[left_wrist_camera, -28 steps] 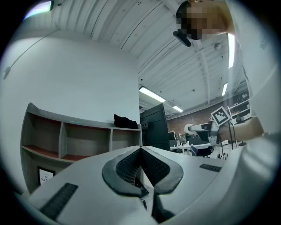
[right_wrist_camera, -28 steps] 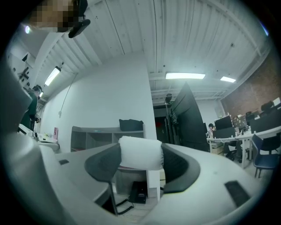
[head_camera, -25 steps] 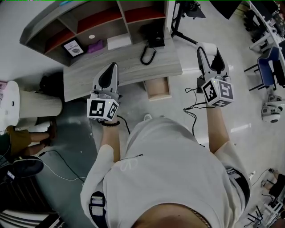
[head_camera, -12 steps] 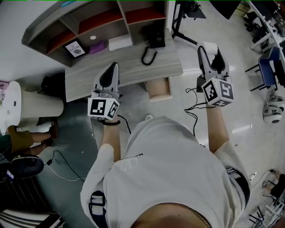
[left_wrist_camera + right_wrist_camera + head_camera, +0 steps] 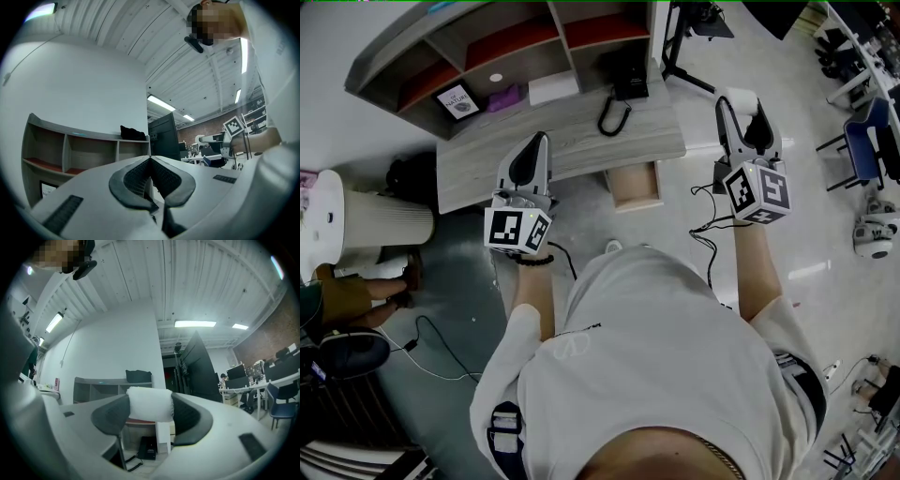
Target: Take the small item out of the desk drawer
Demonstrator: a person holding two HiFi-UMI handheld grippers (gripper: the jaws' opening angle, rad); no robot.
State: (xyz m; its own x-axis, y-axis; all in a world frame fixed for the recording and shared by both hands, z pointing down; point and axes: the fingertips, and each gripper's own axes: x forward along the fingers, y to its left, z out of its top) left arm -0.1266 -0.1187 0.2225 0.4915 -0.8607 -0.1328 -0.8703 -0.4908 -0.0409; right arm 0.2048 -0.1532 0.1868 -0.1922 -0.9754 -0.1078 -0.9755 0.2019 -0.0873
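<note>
Counter drawer (image 5: 635,186) stood open at twelve o'clock; our right tool (image 5: 739,103) clamped a white wad (image 5: 150,405), left tool (image 5: 541,141) closed, empty.

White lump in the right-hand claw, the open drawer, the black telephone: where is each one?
white lump (image 5: 150,404): right gripper view, middle of its front.
open drawer (image 5: 633,185): head view, bare floor inside.
black telephone (image 5: 628,73): head view, its body.

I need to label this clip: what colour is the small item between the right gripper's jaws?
The item is white, seen best in the right gripper view.
</note>
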